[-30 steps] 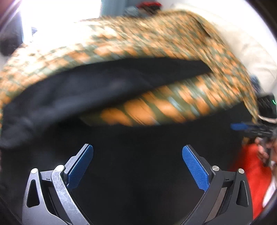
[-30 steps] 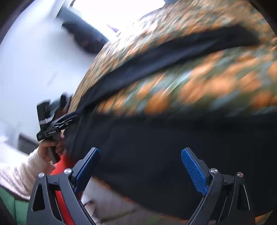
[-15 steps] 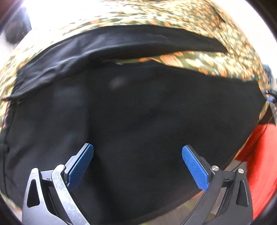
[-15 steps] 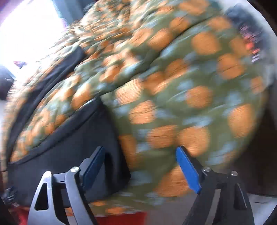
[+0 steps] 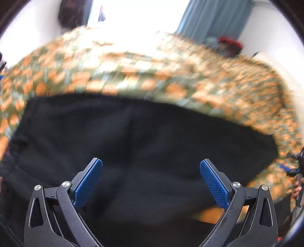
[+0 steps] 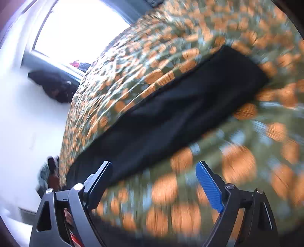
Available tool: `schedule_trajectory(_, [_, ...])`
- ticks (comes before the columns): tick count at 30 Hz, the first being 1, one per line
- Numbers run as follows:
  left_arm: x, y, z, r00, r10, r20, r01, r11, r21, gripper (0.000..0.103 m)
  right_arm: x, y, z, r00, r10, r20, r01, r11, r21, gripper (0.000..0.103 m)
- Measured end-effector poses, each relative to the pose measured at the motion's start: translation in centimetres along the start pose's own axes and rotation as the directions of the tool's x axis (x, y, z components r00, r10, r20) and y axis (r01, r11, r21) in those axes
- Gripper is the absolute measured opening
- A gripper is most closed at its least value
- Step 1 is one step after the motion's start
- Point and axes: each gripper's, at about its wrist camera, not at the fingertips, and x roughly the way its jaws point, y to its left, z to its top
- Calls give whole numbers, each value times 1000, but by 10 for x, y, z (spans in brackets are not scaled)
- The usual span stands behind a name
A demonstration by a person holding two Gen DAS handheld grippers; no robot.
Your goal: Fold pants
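Black pants (image 5: 148, 136) lie spread on a bed cover with an orange and green pattern (image 5: 190, 79). My left gripper (image 5: 151, 182) is open and empty, just above the near part of the pants. In the right wrist view the pants (image 6: 171, 114) run as a long dark strip from lower left to upper right. My right gripper (image 6: 153, 182) is open and empty, over the patterned cover (image 6: 237, 167) beside the strip's near edge. Both views are blurred by motion.
A bright window (image 6: 76, 32) and a white wall (image 6: 22, 117) are on the left in the right wrist view. A dark bag (image 6: 55, 87) sits by the wall. A blue-grey curtain (image 5: 212, 17) and red items (image 5: 229, 42) are beyond the bed.
Both cameras swung. The left gripper pulled back, so more bed cover shows above the pants. The right gripper turned, so the pants strip now reaches far up right. Both stay open.
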Motion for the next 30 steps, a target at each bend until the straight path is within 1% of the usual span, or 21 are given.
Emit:
schedule_trajectory(1, [17, 4, -3, 999, 29, -37, -29, 1000, 6, 102, 13, -9, 10, 1000, -25, 19, 25, 1000, 18, 88])
schedule_trajectory(2, [26, 7, -9, 998, 45, -43, -43, 998, 37, 102, 22, -22, 18, 999, -43, 31, 42, 999, 34, 88])
schedule_trajectory(4, [25, 3, -18, 999, 44, 0, -44, 994, 98, 102, 34, -56, 38, 989, -139, 58, 133, 986, 97, 88])
schedule_trajectory(5, [25, 3, -19, 999, 46, 6, -47, 994, 102, 102, 31, -71, 43, 981, -174, 85, 160, 976, 146, 87])
schedule_trajectory(7, [27, 3, -18, 999, 45, 6, -45, 994, 101, 102, 13, -106, 46, 971, -138, 195, 76, 952, 297, 86])
schedule_trajectory(9, [25, 3, -20, 999, 43, 22, -45, 994, 102, 102, 0, -127, 48, 951, -142, 275, 21, 916, 400, 85])
schedule_trajectory(12, [27, -4, -22, 997, 63, 43, -68, 990, 121, 102, 1, -130, 59, 949, -143, 282, 7, 901, 434, 85])
schedule_trajectory(13, [28, -3, -21, 997, 67, 44, -72, 990, 124, 102, 2, -126, 63, 949, -148, 280, 19, 908, 418, 75])
schedule_trajectory(14, [28, -2, -21, 997, 66, 44, -71, 990, 124, 102, 4, -116, 70, 947, -155, 282, 42, 929, 369, 51])
schedule_trajectory(16, [28, -2, -21, 997, 64, 44, -69, 990, 123, 102, -1, -97, 76, 930, -200, 308, 111, 952, 284, 10])
schedule_trajectory(17, [27, -2, -23, 997, 64, 43, -69, 990, 123, 102, -3, -87, 77, 926, -186, 328, 108, 964, 243, 10])
schedule_trajectory(18, [26, -2, -23, 997, 64, 43, -69, 990, 123, 102, -15, -68, 76, 923, -143, 356, 93, 984, 155, 10])
schedule_trajectory(20, [26, -2, -23, 997, 65, 45, -70, 990, 124, 102, -26, -28, 68, 936, -36, 351, 49, 998, -30, 10])
schedule_trajectory(21, [26, -2, -23, 997, 64, 45, -70, 990, 124, 102, -40, -3, 53, 944, 23, 329, 36, 984, -172, 10])
schedule_trajectory(23, [26, -2, -23, 997, 64, 45, -69, 990, 123, 102, -79, 46, -3, 962, 115, 248, 11, 890, -455, 10])
schedule_trajectory(24, [26, -2, -23, 997, 65, 45, -70, 990, 124, 102, -102, 55, -32, 967, 134, 216, -1, 852, -523, 10])
schedule_trajectory(26, [26, -2, -23, 997, 65, 45, -70, 990, 124, 102, -127, 56, -75, 974, 131, 185, -1, 818, -575, 10])
schedule_trajectory(27, [26, -2, -23, 997, 65, 44, -70, 990, 125, 102, -143, 44, -97, 977, 96, 190, 31, 818, -574, 10])
schedule_trajectory(28, [25, -2, -24, 997, 65, 42, -70, 990, 126, 103, -155, 23, -114, 978, 34, 206, 86, 835, -544, 10])
schedule_trajectory(29, [25, -3, -23, 997, 69, 36, -73, 989, 130, 102, -160, 4, -123, 977, -25, 214, 133, 851, -508, 16])
schedule_trajectory(30, [24, -3, -23, 997, 75, 30, -79, 988, 133, 103, -158, -16, -131, 969, -114, 219, 206, 860, -466, 21])
